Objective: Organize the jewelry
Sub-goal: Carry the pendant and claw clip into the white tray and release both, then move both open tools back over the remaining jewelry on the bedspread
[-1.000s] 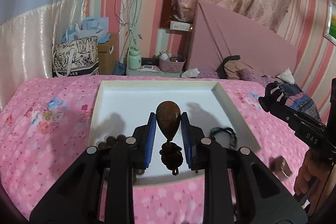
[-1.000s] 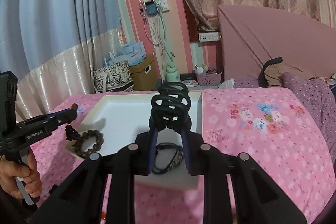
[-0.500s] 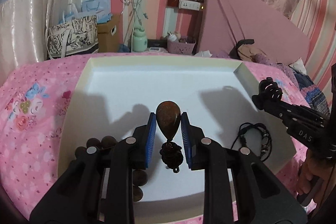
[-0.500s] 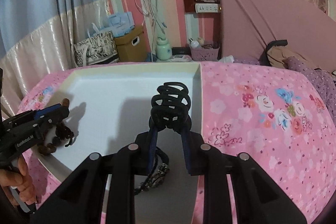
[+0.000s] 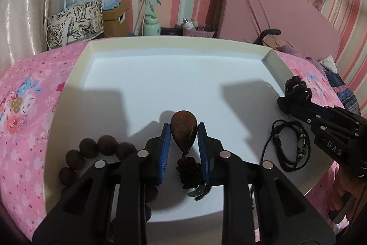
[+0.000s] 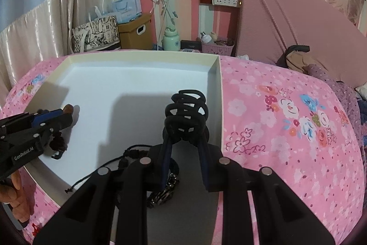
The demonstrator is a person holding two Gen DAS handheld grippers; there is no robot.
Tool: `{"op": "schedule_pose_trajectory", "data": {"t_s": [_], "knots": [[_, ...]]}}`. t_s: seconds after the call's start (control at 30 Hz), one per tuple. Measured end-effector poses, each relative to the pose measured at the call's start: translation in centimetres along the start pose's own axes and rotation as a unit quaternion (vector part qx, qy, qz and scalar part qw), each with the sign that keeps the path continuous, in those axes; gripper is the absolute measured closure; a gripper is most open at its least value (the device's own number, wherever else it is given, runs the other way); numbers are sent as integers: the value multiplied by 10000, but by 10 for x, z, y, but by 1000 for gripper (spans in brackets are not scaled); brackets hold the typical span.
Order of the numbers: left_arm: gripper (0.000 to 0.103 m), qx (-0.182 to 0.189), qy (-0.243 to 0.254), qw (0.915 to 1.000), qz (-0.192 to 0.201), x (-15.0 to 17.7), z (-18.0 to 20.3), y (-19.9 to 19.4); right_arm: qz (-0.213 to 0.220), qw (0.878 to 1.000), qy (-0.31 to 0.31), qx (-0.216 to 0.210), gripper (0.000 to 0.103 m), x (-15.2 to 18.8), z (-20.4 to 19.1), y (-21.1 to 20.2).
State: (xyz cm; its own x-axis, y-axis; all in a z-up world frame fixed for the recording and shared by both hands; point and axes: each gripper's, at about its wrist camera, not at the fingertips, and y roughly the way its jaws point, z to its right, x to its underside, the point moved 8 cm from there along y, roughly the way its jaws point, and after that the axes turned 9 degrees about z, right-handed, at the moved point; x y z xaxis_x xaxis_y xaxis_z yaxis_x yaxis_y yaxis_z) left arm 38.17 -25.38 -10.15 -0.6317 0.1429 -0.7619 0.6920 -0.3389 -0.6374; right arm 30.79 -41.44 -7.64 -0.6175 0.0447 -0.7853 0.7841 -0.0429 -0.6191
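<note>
A white tray (image 5: 174, 75) lies on the pink bed. My left gripper (image 5: 183, 137) is shut on a brown teardrop pendant (image 5: 184, 133) with a dark knotted tassel, low over the tray's near part. A brown bead bracelet (image 5: 96, 148) lies in the tray to its left, a black cord bracelet (image 5: 289, 146) to its right. My right gripper (image 6: 185, 139) is shut on a black hair claw clip (image 6: 187, 116), over the tray's right side (image 6: 215, 88). The cord bracelet (image 6: 137, 153) shows partly under it. The left gripper (image 6: 45, 121) appears at the tray's left.
The floral pink bedspread (image 6: 286, 121) surrounds the tray. A pink headboard (image 5: 263, 10) and a pile of clothes (image 5: 275, 40) are at the back right. Bags, a cardboard box (image 5: 114, 17) and a bedside shelf with a green bottle (image 5: 151, 26) stand beyond the bed.
Both grippers have moved forward and down over the tray with their items still held. The tray now fills more of both views.
</note>
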Motion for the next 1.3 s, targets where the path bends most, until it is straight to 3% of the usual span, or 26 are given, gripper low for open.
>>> {"op": "schedule_pose_trajectory", "data": {"t_s": [0.37, 0.5, 0.57, 0.77, 0.9, 1.0, 1.1, 1.3], "knots": [[80, -14, -5, 9999, -100, 1, 2, 4, 18, 9999, 75, -101, 79, -3, -1, -5], [62, -31, -60, 9999, 90, -10, -2, -8, 160, 9995, 118, -247, 65, -15, -5, -21], [52, -65, -68, 9999, 142, -13, -4, -13, 247, 9993, 119, -265, 64, -22, -6, -32], [42, -70, -266, 9986, 449, -32, -13, -51, 991, 9940, 277, -361, 62, -57, -2, -102], [34, -86, -208, 9976, 656, -37, -15, -94, 1478, 9870, 459, -435, 55, -62, 7, -157], [29, -186, 71, 9966, 800, -27, -15, -135, 1685, 9834, 539, -409, 52, -49, 14, -196], [17, -248, 136, 9955, 907, -9, -22, -170, 1729, 9826, 626, -246, 47, -21, 24, -224], [15, -265, 212, 9935, 1087, 61, -30, -234, 1494, 9861, 719, -93, 46, 70, 28, -255]]}}
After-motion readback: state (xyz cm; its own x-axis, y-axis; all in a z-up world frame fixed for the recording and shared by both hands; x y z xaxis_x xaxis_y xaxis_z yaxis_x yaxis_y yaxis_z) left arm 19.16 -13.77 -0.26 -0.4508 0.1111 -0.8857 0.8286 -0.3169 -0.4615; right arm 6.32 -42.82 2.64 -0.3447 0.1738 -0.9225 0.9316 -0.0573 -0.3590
